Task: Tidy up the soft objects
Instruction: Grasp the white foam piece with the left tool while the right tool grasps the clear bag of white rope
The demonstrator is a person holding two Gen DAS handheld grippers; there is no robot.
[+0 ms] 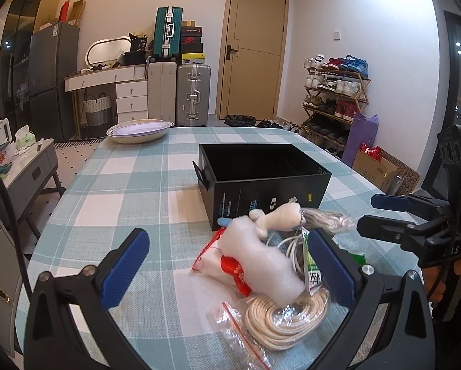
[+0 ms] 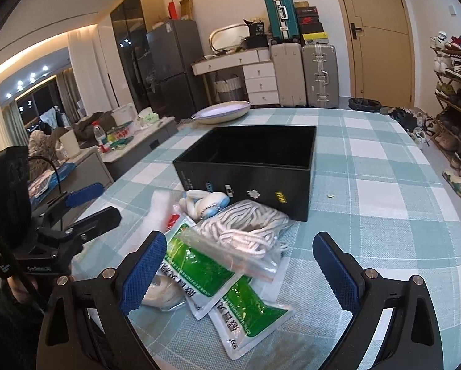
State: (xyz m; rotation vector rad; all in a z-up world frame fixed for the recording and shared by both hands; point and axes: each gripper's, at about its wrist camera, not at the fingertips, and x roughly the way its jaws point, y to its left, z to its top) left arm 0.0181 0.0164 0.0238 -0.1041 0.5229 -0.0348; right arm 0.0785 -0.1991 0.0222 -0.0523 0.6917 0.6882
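Note:
A pile of soft things lies on the checked tablecloth in front of an open black box point(image 1: 261, 178) point(image 2: 252, 166). It holds a white foam piece point(image 1: 261, 259), a small white plush toy point(image 1: 276, 215) point(image 2: 205, 203), a bagged coil of cream cord point(image 1: 286, 317), a bag of white rope point(image 2: 246, 228), green and white packets point(image 2: 199, 268) and a red and white packet point(image 1: 230, 265). My left gripper point(image 1: 227, 265) is open around the foam and cord. My right gripper point(image 2: 239, 265) is open over the green packets. Each gripper shows in the other view, the right one point(image 1: 384, 215) and the left one point(image 2: 91, 203).
A shallow white dish point(image 1: 139, 131) point(image 2: 221, 112) sits at the table's far edge. Beyond stand suitcases point(image 1: 193, 92), a door, a shoe rack point(image 1: 335, 98) on the right and a low side table point(image 1: 30, 166) with clutter on the left.

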